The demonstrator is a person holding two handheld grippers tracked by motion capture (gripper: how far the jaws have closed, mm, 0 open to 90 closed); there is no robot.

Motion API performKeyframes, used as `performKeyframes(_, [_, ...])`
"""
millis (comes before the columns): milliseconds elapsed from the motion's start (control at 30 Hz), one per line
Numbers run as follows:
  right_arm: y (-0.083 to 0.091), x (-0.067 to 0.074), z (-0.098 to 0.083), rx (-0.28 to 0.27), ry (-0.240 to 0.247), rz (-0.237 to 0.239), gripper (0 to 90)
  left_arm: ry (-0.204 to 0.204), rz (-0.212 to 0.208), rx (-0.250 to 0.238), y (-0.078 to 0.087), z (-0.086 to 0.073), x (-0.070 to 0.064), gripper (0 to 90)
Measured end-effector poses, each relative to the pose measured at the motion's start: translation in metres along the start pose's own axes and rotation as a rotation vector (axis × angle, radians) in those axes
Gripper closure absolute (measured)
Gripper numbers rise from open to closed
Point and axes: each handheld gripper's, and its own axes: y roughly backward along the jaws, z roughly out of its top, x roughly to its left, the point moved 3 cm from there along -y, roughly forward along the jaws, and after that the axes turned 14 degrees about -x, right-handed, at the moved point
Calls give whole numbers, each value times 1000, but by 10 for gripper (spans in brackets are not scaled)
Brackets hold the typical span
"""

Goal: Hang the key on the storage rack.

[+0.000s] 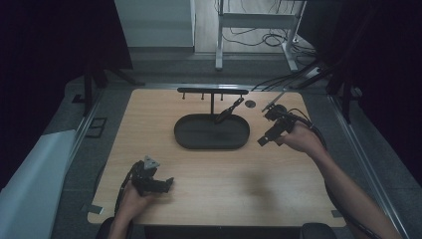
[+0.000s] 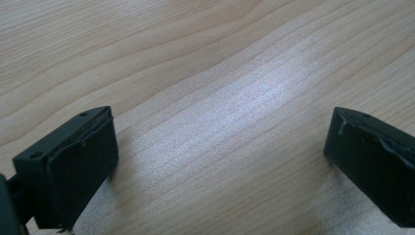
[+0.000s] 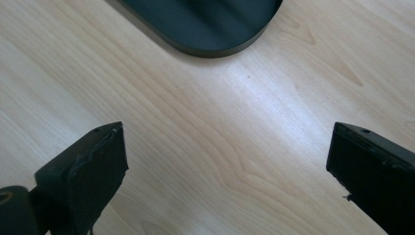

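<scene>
Oval tray (image 1: 211,137), matte black, shallow w/ rounded ends, sits centre of the wooden tabletop (image 1: 224,174), nearer the far edge. One T-shaped black rack (image 1: 212,91) rises from its far side, three small pegs under the crossbar; one dark utensil (image 1: 228,110) leans in the tray, tilted. Right gripper (image 1: 265,139) hovers just beside the tray's right end, jaws wide apart, nothing betw. them; the tray's curved rim (image 3: 205,49) lies ahead of it. Left gripper (image 1: 169,183) near the near-left corner, jaws wide too, over bare pale woodgrain (image 2: 220,122). Two grippers, one tray.
</scene>
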Motion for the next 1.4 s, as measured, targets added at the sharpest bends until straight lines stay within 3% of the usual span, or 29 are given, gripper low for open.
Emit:
performKeyframes(400, [11, 10, -28, -68, 18, 8, 0, 1, 1, 1, 0, 0, 0, 0])
performKeyframes(833, [19, 17, -65, -115, -1, 27, 0, 3, 3, 1, 0, 0, 0, 0])
performKeyframes(1400, [-10, 33, -118, -202, -38, 22, 0, 4, 4, 4, 0, 0, -1, 0])
